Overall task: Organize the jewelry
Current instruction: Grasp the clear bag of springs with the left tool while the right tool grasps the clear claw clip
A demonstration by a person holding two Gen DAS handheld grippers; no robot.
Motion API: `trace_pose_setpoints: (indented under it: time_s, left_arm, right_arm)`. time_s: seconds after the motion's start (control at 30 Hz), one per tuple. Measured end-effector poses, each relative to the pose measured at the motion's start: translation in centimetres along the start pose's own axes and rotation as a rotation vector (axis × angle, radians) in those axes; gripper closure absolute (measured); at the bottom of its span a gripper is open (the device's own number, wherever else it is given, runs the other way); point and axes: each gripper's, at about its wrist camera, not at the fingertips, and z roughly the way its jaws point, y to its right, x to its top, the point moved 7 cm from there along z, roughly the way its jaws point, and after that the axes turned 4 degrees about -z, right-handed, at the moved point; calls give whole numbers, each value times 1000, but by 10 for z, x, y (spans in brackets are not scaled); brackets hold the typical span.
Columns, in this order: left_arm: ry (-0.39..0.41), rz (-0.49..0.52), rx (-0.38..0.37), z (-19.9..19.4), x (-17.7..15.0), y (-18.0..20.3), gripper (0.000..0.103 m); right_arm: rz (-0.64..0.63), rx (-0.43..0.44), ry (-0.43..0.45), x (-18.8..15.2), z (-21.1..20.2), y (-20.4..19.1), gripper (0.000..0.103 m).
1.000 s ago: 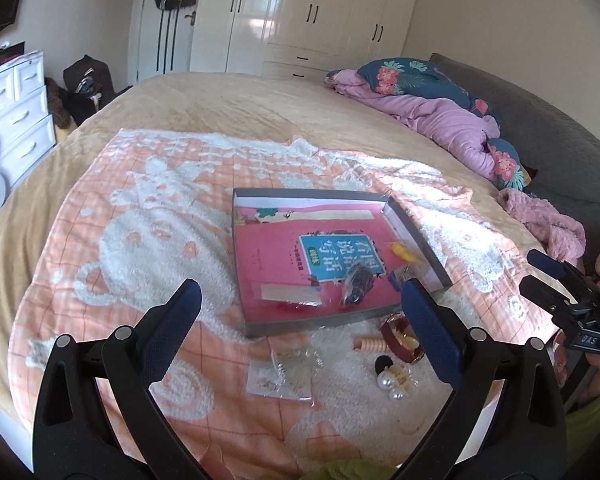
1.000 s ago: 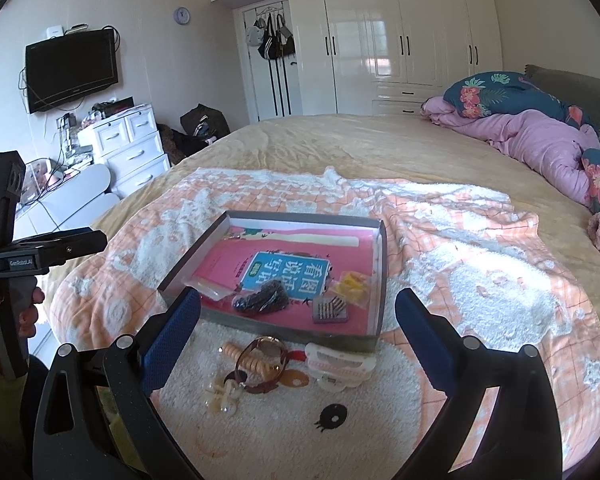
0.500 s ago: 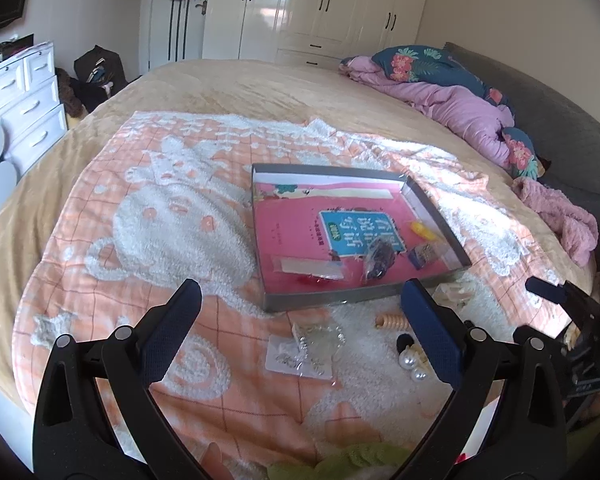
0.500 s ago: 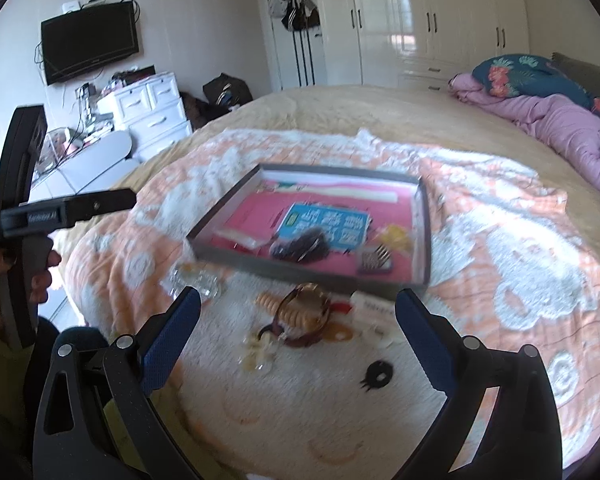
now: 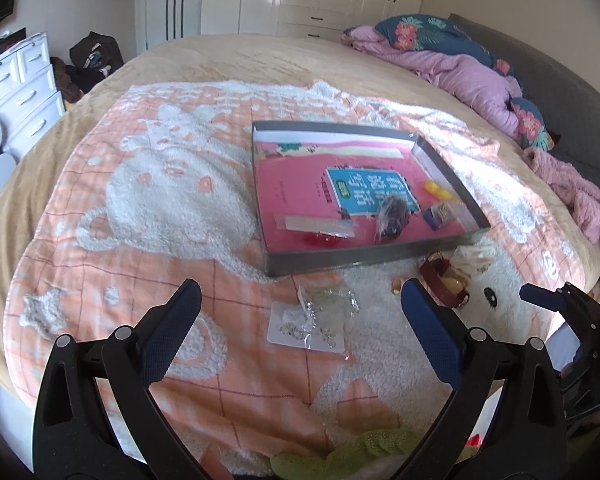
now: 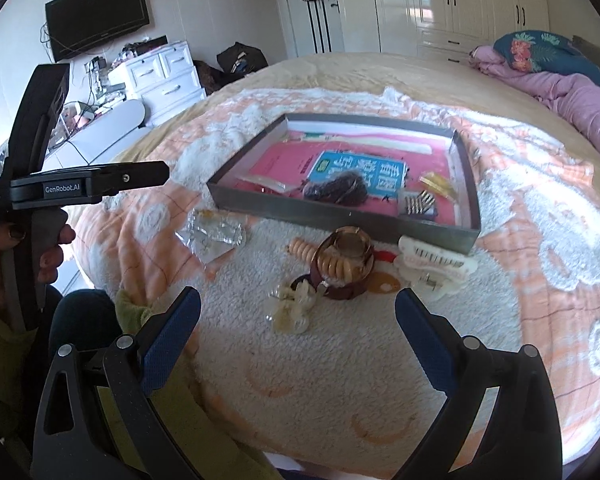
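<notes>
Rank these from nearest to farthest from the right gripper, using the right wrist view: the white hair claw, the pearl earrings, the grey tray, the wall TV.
From the right gripper:
1. Pearl earrings, just ahead between its open fingers, slightly left.
2. White hair claw, ahead to the right, against the tray's near wall.
3. Grey tray, behind the loose pieces, centre of the blanket.
4. Wall TV, far left, across the room.
</notes>
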Motion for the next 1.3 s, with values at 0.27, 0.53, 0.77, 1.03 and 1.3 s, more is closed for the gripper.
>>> trace_pose_setpoints:
  time_s: [0.27, 0.53, 0.77, 1.03, 1.3]
  left_arm:
    - [-47, 17, 11, 24, -12, 3, 10]
    - [-74, 25, 21, 38, -19, 4, 11]
    - [-89, 30, 18, 46, -22, 5, 15]
    - [-112, 60, 12, 60, -26, 15, 24]
    - [-144, 89, 43, 81, -28, 24, 24]
  right_arm:
    - [30, 8, -33, -10, 12, 4, 6]
    - [78, 48, -60, -17, 32, 0, 6]
    - [83, 83, -102, -20, 60, -6, 26]
    - [48, 60, -70, -17, 73, -2, 51]
    - [49, 95, -55, -19, 68, 1, 64]
